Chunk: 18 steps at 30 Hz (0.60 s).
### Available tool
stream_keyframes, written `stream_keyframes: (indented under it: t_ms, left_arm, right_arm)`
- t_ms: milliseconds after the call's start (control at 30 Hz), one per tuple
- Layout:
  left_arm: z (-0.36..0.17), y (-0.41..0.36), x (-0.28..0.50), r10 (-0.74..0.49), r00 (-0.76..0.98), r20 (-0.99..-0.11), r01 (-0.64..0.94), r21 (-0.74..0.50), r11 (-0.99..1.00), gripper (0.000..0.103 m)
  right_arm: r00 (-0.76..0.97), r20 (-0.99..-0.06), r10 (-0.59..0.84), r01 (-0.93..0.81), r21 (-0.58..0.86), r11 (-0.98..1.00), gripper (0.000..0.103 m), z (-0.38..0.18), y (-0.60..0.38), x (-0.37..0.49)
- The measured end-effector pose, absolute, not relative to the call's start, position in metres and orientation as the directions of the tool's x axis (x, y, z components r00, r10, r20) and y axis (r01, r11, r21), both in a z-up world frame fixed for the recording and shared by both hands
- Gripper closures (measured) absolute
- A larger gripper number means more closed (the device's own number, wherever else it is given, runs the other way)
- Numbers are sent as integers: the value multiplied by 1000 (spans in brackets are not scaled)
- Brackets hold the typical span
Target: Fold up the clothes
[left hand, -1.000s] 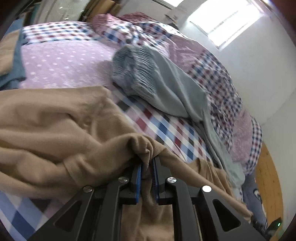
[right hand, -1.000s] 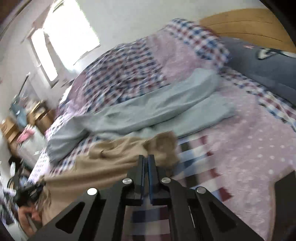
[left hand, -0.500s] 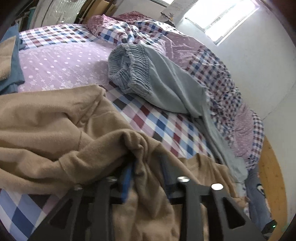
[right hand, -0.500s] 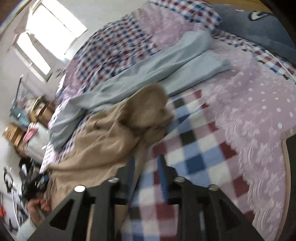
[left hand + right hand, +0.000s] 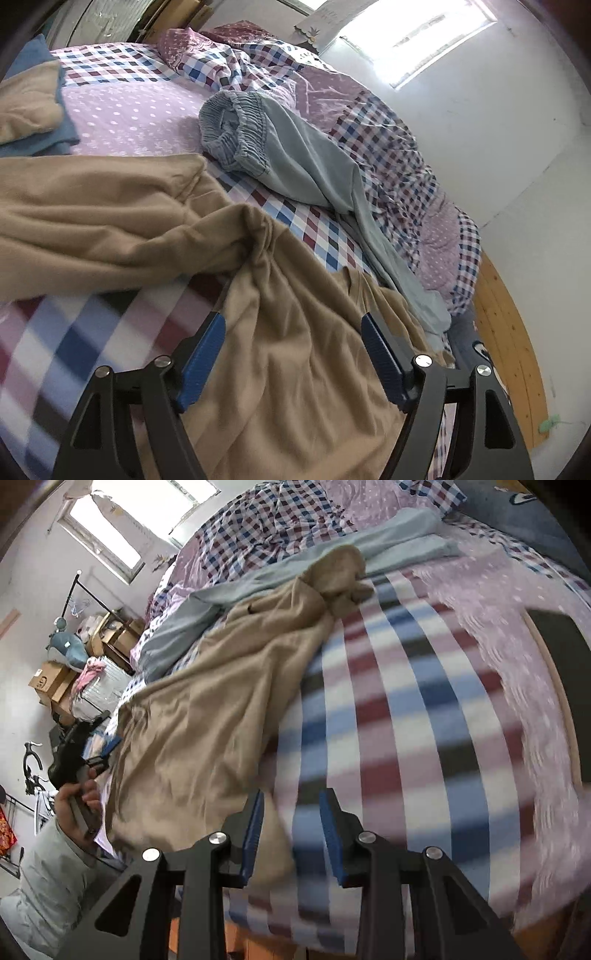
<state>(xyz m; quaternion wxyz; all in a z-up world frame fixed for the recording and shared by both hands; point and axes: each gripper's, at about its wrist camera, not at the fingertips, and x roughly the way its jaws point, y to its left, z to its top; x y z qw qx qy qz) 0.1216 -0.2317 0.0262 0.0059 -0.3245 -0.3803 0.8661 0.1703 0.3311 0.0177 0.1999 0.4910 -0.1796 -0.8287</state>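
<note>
both grippers let go of the tan trousers (image 5: 280, 369); left gripper (image 5: 291, 325) is opening wide, right gripper (image 5: 291, 805) half open, both empty. smooth wrinkles before regripping.

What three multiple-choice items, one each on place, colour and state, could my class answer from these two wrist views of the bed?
1. Where does the tan garment lie?
A on the checked bedcover
B on the floor
C on a chair

2. What colour are the elastic-waisted trousers?
A red
B grey-blue
C black

3. How does the left gripper stand?
A shut on cloth
B jaws apart, gripping nothing
C out of view

Key: 1 A, it is spread across the cover; 2 B, pale grey-blue cloth; 3 B, its blue pads stand apart above the tan cloth.
</note>
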Motion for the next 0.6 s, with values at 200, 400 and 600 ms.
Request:
stream_keyframes:
  t_ms: [200, 400, 600]
  left_arm:
    - [27, -236, 177, 299, -757, -581, 229, -664, -712, 24]
    - [27, -244, 220, 239, -730, -640, 295, -611, -734, 24]
    - [-3, -248, 230, 182, -563, -806, 420, -468, -778, 25]
  right_arm:
    - [-422, -741, -523, 175, 499, -849, 71, 13, 325, 183]
    - [-389, -761, -520, 175, 493, -852, 71, 7, 314, 184]
    - [-379, -770, -514, 173, 487, -856, 73, 5, 308, 185]
